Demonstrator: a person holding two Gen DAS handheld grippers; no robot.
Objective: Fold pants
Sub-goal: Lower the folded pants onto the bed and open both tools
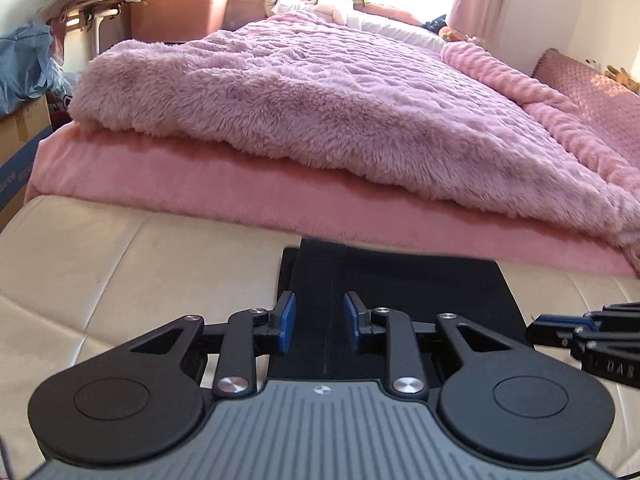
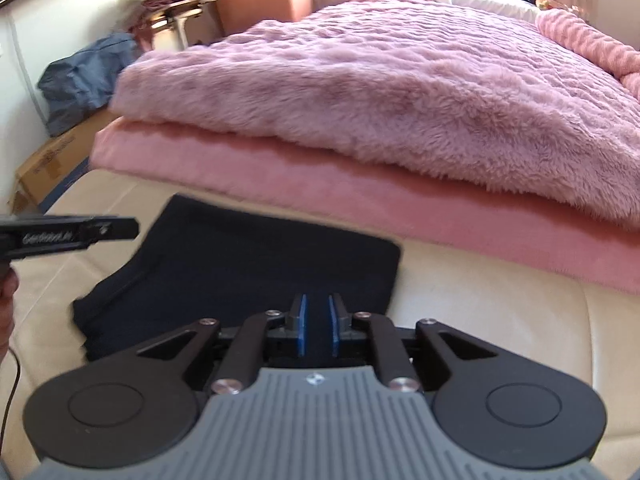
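The dark navy pants (image 2: 248, 264) lie folded into a flat rectangle on the cream leather surface (image 2: 480, 300); they also show in the left wrist view (image 1: 400, 284). My left gripper (image 1: 319, 322) is open and empty, low over the near left part of the pants. My right gripper (image 2: 318, 330) is open with a narrow gap, empty, just above the near edge of the pants. The right gripper shows at the right edge of the left wrist view (image 1: 584, 330). The left gripper shows at the left edge of the right wrist view (image 2: 80, 234).
A pink mattress pad (image 1: 240, 192) with a fluffy pink blanket (image 1: 320, 100) rises just behind the pants. Cardboard boxes (image 2: 52, 164), a blue bag (image 1: 24, 68) and a brown bin (image 1: 180, 4) stand at the far left.
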